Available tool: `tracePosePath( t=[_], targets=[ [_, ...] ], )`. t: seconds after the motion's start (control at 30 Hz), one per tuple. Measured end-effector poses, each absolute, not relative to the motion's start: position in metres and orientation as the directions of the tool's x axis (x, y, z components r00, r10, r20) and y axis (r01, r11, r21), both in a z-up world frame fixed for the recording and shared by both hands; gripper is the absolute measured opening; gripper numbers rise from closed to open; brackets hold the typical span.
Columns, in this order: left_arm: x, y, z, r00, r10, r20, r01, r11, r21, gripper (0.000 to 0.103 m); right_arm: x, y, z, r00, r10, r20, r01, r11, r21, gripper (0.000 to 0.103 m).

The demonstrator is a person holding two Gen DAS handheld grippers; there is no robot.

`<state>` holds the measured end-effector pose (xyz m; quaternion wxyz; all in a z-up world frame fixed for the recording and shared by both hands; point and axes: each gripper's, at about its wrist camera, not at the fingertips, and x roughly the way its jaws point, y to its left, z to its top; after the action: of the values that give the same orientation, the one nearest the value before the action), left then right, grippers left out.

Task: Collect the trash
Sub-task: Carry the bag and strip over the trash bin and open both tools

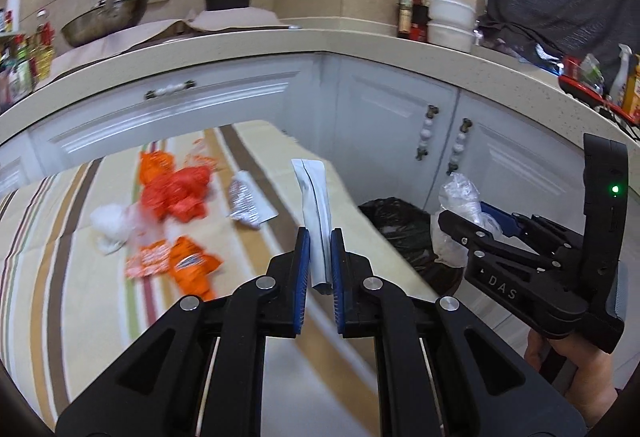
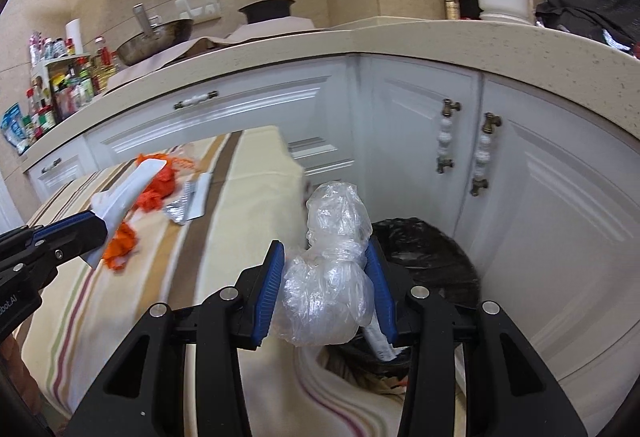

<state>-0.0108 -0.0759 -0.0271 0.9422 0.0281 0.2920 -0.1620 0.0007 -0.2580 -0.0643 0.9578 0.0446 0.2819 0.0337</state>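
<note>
My left gripper (image 1: 320, 257) is shut on a long white wrapper (image 1: 314, 205) and holds it above the striped table's right edge; it also shows in the right wrist view (image 2: 128, 193). My right gripper (image 2: 326, 277) is shut on a crumpled clear plastic bag (image 2: 330, 269), held beside the table, just above the near rim of the black-lined trash bin (image 2: 432, 249). In the left wrist view the right gripper (image 1: 476, 227) holds the bag (image 1: 458, 197) next to the bin (image 1: 400, 225). Orange wrappers (image 1: 176, 197), a white wad (image 1: 108, 225) and a silver packet (image 1: 246, 203) lie on the table.
The striped tablecloth (image 1: 80, 277) covers the table at left. White cabinets (image 2: 520, 197) with handles stand behind the bin. The counter (image 2: 440, 37) above holds a wok, a pot, bottles and bowls. The floor shows beside the bin.
</note>
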Motion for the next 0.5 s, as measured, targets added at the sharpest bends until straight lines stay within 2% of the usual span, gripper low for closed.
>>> tracePosePath(
  t=[0.5],
  targets=[
    [0.038, -0.17, -0.053, 0.692, -0.342, -0.635, 0.421, 0.906, -0.029, 0.011, 0.042, -0.325, -0.092, 0.815, 0.02, -0.579, 0.054, 0.992, 0.11, 0.042]
  ],
)
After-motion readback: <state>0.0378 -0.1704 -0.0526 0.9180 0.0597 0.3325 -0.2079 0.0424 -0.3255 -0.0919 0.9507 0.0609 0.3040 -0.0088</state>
